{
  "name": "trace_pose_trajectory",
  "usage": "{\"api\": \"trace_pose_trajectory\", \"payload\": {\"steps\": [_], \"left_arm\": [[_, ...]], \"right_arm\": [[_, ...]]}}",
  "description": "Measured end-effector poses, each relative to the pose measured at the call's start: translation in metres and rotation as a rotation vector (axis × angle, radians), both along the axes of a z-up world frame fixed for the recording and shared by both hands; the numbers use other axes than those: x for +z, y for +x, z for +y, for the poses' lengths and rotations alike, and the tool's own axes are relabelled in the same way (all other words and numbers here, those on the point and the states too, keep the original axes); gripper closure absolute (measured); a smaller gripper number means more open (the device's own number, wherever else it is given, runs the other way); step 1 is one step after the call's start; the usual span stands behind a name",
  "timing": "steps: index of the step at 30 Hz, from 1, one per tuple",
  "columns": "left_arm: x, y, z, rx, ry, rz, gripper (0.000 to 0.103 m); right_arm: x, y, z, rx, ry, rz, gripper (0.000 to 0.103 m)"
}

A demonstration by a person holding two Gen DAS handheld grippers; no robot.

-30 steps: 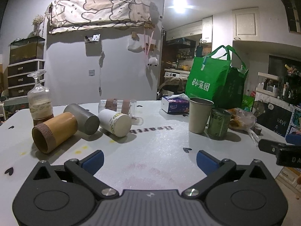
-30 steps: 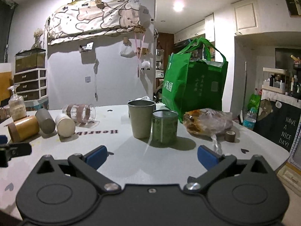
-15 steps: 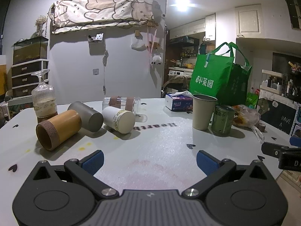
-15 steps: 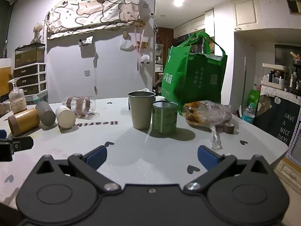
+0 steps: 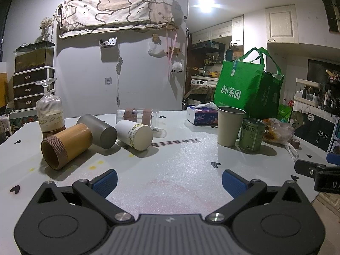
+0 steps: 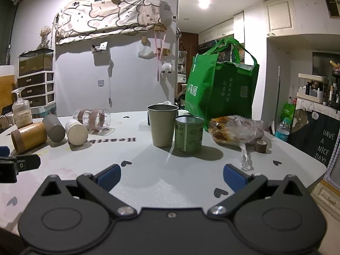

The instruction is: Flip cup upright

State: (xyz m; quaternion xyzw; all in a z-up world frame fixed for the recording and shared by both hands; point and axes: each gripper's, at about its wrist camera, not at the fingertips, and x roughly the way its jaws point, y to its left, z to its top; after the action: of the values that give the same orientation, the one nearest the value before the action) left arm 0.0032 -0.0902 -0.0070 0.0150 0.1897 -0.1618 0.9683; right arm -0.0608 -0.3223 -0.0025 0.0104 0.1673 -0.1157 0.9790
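Both claws pulled back slightly, left claw (image 5: 169, 179) and right claw (image 6: 171, 175) wide, four toppled cups (image 5: 136, 135), two upright.

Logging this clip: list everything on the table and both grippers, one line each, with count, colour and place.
table: 1, white with black hearts, under everything
bamboo cup: 1, tan, lying on its side, front left
metal cup: 1, grey, lying on its side, beside the bamboo cup
paper cup: 1, white, lying on its side, centre left
clear glass: 1, brown bands, lying on its side behind the paper cup
wine glass: 1, clear, upside down, far left
steel cup: 1, beige-grey, upright, centre right
tin can: 1, green, upright beside the steel cup
tissue box: 1, blue and white, back
tote bag: 1, green, back right
food bag: 1, clear plastic, right
tape roll: 1, brown, right
left gripper: 1, black, blue pads, open
right gripper: 1, black, blue pads, open
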Motion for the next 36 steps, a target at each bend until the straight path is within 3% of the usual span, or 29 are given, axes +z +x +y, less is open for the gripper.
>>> {"api": "trace_pose_trajectory", "payload": {"steps": [36], "left_arm": [[0.0009, 0.0005, 0.0026, 0.001, 0.001, -0.002, 0.000]], "right_arm": [[0.0037, -0.0017, -0.0016, -0.006, -0.006, -0.008, 0.000]]}}
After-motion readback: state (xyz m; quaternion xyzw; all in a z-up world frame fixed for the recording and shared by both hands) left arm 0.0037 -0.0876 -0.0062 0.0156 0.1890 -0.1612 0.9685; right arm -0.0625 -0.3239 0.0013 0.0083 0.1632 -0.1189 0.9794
